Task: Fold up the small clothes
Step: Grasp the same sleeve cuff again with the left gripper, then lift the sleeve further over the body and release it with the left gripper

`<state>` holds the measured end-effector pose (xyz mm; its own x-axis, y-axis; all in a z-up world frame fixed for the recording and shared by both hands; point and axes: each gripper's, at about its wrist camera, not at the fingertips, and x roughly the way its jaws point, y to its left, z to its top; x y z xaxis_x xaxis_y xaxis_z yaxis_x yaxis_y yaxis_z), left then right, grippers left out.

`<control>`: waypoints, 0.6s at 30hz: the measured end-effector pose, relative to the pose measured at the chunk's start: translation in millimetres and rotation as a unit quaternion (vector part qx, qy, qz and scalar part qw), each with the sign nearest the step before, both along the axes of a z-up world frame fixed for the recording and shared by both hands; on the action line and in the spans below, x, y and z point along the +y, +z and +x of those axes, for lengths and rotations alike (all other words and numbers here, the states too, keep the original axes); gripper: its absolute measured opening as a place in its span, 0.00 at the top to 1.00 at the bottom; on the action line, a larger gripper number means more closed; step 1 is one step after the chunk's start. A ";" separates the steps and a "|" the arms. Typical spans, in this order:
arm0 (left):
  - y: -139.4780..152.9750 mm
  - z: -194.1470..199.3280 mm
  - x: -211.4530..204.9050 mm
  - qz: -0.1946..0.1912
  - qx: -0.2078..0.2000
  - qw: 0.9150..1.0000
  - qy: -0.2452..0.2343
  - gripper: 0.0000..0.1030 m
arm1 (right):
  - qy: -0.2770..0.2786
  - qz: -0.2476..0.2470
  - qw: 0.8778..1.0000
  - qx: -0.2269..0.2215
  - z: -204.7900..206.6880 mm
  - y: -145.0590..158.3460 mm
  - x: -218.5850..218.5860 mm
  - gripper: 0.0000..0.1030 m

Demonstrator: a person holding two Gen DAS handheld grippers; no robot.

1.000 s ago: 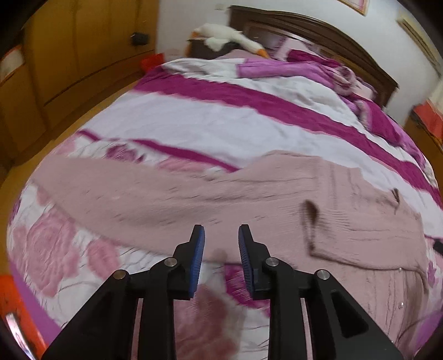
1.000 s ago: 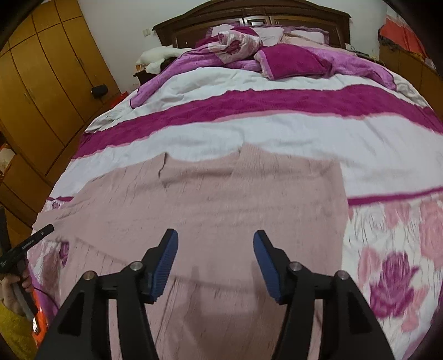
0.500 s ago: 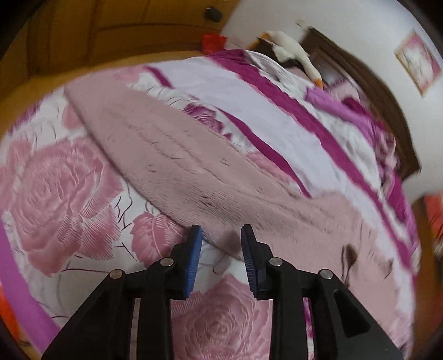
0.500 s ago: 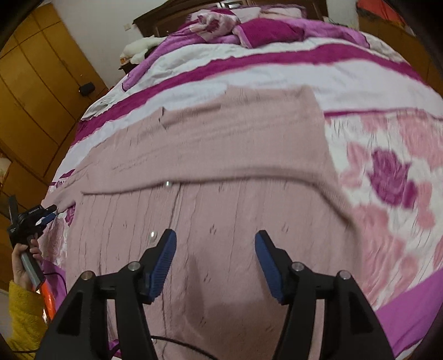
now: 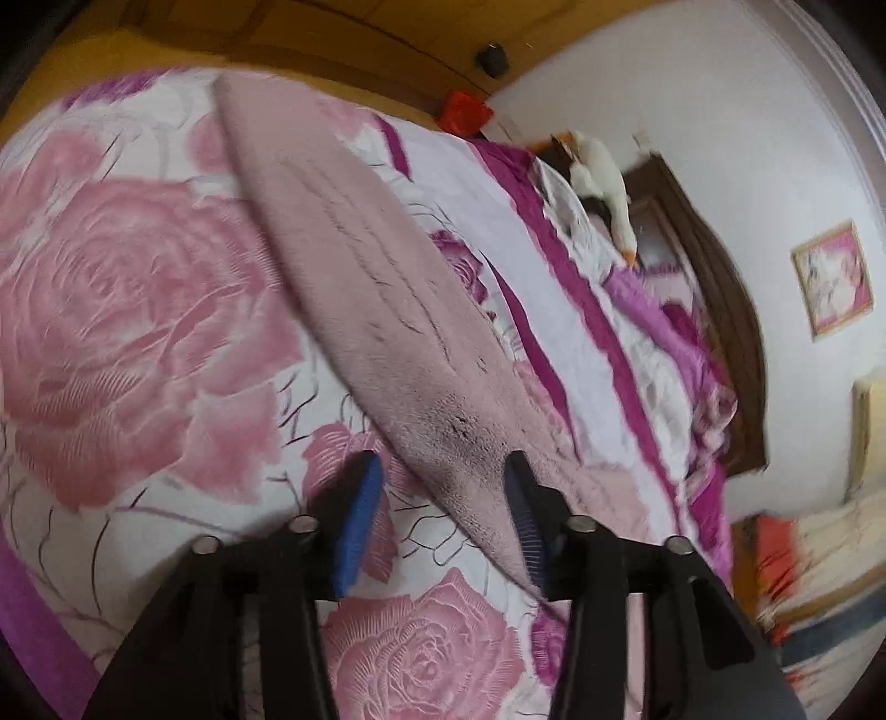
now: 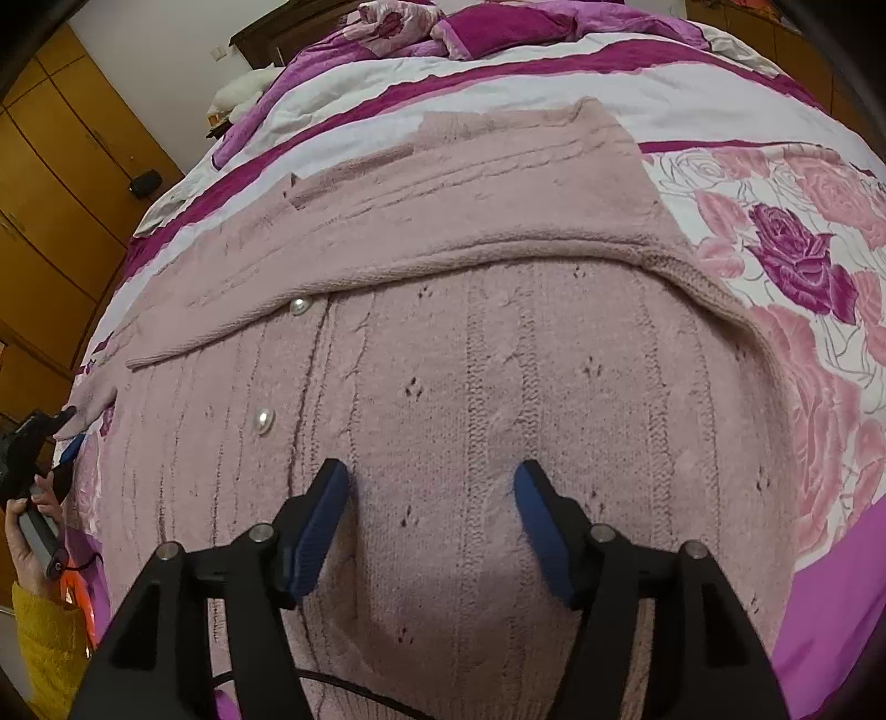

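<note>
A dusty pink knit cardigan [image 6: 498, 343] with pearl buttons [image 6: 263, 421] lies spread on the bed, one sleeve folded across its upper body. My right gripper [image 6: 432, 498] is open just above the cardigan's lower front. In the left wrist view the other sleeve [image 5: 376, 310] stretches away over the rose-print cover. My left gripper [image 5: 443, 498] is open with the sleeve's near edge lying between its fingers. The left gripper also shows in the right wrist view [image 6: 61, 437] at the sleeve's end.
The bed cover [image 5: 138, 310] has pink roses and magenta stripes. A bunched magenta quilt [image 6: 498, 27] and a white goose toy [image 5: 603, 188] lie near the wooden headboard [image 5: 720, 288]. Wooden wardrobes [image 6: 55, 183] stand left of the bed.
My left gripper opened wider and moved in over the sleeve's edge, rolling its view. My right gripper dropped closer to the cardigan's front and stayed open.
</note>
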<state>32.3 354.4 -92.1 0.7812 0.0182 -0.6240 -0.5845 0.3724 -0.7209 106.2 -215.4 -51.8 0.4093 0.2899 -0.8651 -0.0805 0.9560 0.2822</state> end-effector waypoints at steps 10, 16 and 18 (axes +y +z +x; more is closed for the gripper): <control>-4.6 38.7 23.6 -0.020 -0.020 0.999 0.034 0.52 | 0.002 -0.004 1.000 -0.006 0.8 -0.7 4.2 0.31; 17.0 66.8 25.6 0.033 -0.034 0.998 -0.045 1.00 | 0.004 0.002 1.000 -0.011 0.0 -0.3 2.9 0.31; 35.7 68.9 18.6 0.072 -0.052 0.994 -0.067 1.00 | 0.005 0.004 1.000 -0.012 -0.9 -0.2 2.3 0.31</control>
